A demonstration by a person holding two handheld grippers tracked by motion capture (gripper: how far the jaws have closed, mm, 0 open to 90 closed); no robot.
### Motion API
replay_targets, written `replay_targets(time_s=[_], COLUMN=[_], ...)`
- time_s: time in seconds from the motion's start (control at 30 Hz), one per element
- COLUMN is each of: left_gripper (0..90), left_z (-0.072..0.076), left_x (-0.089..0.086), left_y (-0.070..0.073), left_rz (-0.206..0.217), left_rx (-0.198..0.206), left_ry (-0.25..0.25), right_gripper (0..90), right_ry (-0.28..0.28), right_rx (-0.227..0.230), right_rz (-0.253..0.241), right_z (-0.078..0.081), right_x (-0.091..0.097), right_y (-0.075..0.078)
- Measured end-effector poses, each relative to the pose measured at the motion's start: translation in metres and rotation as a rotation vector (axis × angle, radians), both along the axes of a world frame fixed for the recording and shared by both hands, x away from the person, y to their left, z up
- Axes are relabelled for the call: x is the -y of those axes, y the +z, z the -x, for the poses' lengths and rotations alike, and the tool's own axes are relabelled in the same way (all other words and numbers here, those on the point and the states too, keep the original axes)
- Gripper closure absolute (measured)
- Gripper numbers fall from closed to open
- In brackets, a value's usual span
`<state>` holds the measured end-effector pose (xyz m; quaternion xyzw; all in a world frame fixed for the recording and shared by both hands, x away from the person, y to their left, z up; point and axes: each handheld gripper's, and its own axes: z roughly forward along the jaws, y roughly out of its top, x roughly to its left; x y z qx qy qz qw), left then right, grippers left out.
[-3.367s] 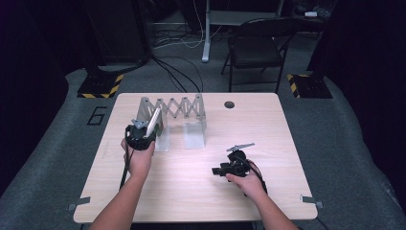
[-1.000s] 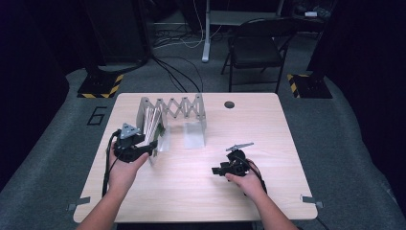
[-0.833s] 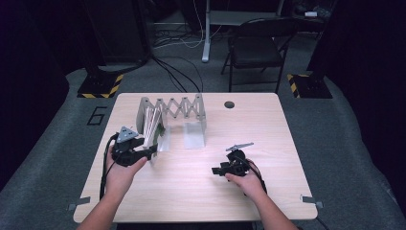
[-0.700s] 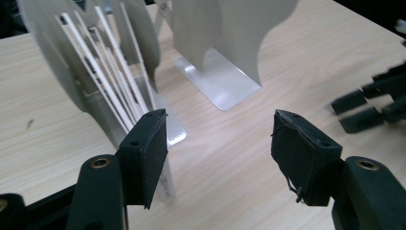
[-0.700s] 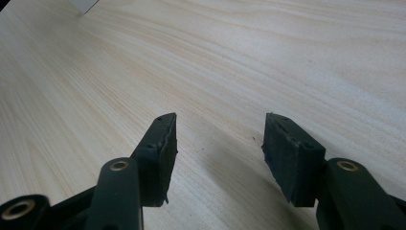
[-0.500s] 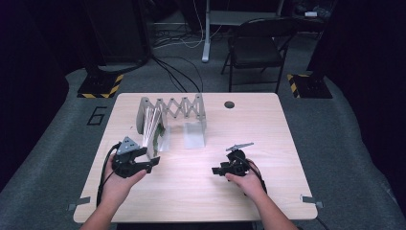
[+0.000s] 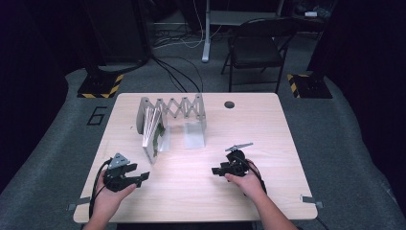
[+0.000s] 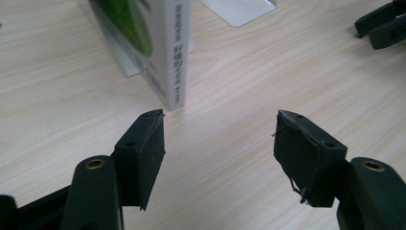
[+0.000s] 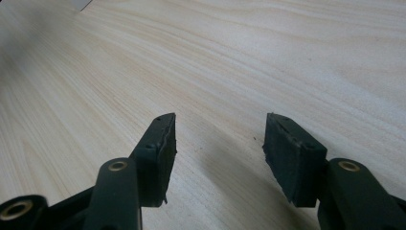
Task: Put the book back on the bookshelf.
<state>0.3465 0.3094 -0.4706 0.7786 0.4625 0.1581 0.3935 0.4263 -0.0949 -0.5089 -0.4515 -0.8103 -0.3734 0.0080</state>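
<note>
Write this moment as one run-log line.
left gripper: open, empty, jaws just opening | book: upright in rack | right gripper: open, empty

The left gripper [image 7: 141, 178] has let go of the book [image 7: 154, 136] and drawn back from the metal rack [image 7: 172, 108] toward the near left of the table [image 7: 268, 124], sinking low over the wood. Its jaws have just been opening and now stand apart with nothing between them. The book now stands in the rack's left end, no longer gripped.
</note>
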Motion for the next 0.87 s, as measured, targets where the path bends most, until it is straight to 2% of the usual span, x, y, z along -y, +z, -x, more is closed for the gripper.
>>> replay_targets(time_s=[0.03,0.13,0.27,0.37,0.4,0.63,0.87], left_gripper=[35.4,35.5,35.5,35.7,35.7,35.7,36.6], left_z=[-0.001,-0.001,0.001,0.001,0.001,0.000,0.000], left_x=[-0.004,-0.009,-0.018,-0.022,-0.023,-0.025,-0.023], left_y=[-0.008,-0.015,-0.023,-0.027,-0.031,-0.032,-0.033], left_rz=[0.016,0.031,0.025,0.037,0.053,0.057,0.036], left_rx=[-0.003,-0.007,0.003,-0.013,-0.007,-0.016,0.012], left_ry=[0.013,0.027,0.063,0.076,0.101,0.108,0.140], right_gripper=[44.6,44.6,44.5,44.5,44.4,44.4,44.0], right_ry=[-0.004,-0.004,-0.004,-0.002,-0.002,-0.004,-0.001], right_rx=[-0.001,-0.001,-0.001,0.001,0.002,0.003,0.003], right_rz=[0.000,0.003,0.002,-0.002,-0.002,-0.002,0.002], right_z=[0.000,0.000,0.000,0.000,0.000,0.000,-0.001], right_x=[0.000,0.000,0.000,0.001,0.001,0.000,0.001], right_y=[0.000,-0.001,0.000,0.000,0.000,0.000,-0.001])
